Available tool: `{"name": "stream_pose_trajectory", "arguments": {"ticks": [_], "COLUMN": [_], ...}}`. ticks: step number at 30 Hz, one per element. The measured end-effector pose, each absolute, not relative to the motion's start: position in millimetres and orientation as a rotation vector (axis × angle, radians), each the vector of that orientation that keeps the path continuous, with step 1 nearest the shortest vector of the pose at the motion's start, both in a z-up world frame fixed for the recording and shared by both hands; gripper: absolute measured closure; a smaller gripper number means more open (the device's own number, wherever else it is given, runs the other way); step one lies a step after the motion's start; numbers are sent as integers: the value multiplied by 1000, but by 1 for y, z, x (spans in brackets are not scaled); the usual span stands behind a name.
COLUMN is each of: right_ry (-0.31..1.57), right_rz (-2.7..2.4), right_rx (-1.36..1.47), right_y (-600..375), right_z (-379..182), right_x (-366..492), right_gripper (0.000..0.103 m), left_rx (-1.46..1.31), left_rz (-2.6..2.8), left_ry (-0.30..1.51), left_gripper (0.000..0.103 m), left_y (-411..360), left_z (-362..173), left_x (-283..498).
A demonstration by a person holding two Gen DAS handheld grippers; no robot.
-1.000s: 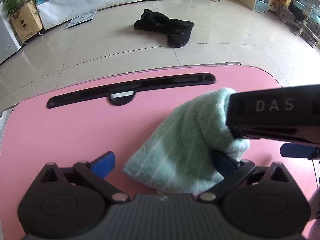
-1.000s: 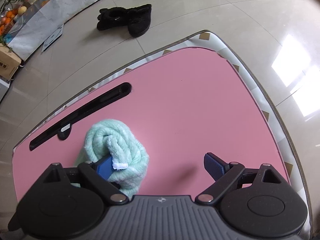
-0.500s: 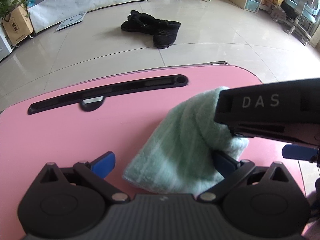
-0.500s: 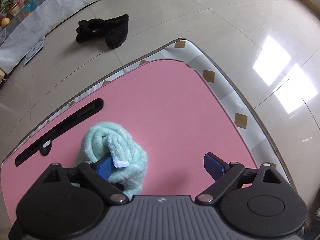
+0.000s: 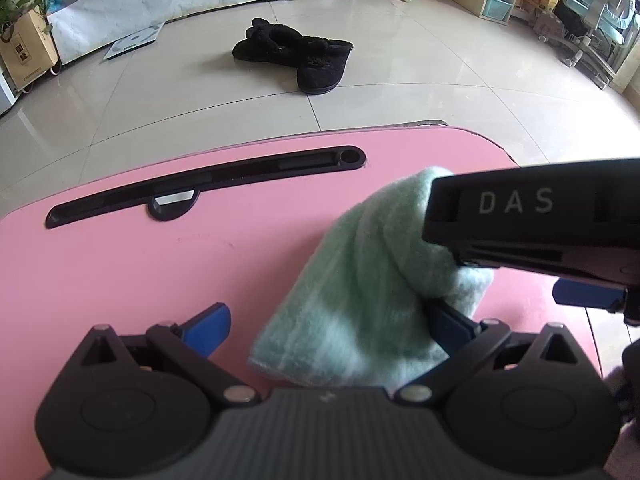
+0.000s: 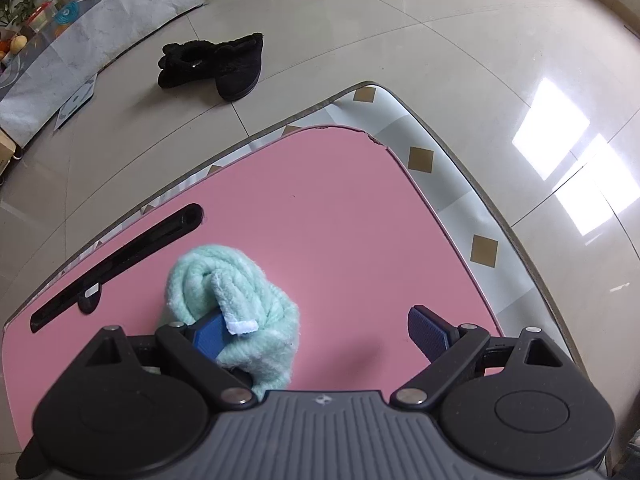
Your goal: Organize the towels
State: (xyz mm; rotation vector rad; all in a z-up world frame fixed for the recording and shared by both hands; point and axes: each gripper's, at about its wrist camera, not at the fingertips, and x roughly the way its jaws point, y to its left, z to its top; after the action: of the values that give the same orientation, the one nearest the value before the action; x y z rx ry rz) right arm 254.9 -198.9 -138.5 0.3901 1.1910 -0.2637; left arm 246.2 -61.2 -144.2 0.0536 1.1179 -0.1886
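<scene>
The rolled mint towel (image 6: 236,300) lay on the pink table (image 6: 340,240), its long axis running away from both grippers, off-centre between the spread, unclenched jaws of the right gripper (image 6: 320,330) and left gripper (image 5: 328,320), each touching it with only 1 pad.

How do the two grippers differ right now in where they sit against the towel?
The left gripper has the towel between its fingers, lying against the right one; the right gripper has it only at its left finger, mostly outside the gap. The left gripper's gap is largely filled; the right gripper's shows bare pink table. Both are open, clamping nothing.
</scene>
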Motion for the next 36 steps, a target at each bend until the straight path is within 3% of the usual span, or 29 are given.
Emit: {"name": "stream_pose_trajectory", "arguments": {"ticks": [8,36], "right_ry": [1153,1178], "right_rz": [-209,-40], "right_rx": [275,242], "right_y": [-180,-120], "right_z": [-134,-139], "right_x": [255,267], "right_gripper": [17,17], "left_rx": [33,14], "left_rz": [-173,-65], "left_ry": [1128,1136], "left_gripper": [0,0], "left_y": [-53,15], "left_z": [-144,-138], "left_x": [246,241]}}
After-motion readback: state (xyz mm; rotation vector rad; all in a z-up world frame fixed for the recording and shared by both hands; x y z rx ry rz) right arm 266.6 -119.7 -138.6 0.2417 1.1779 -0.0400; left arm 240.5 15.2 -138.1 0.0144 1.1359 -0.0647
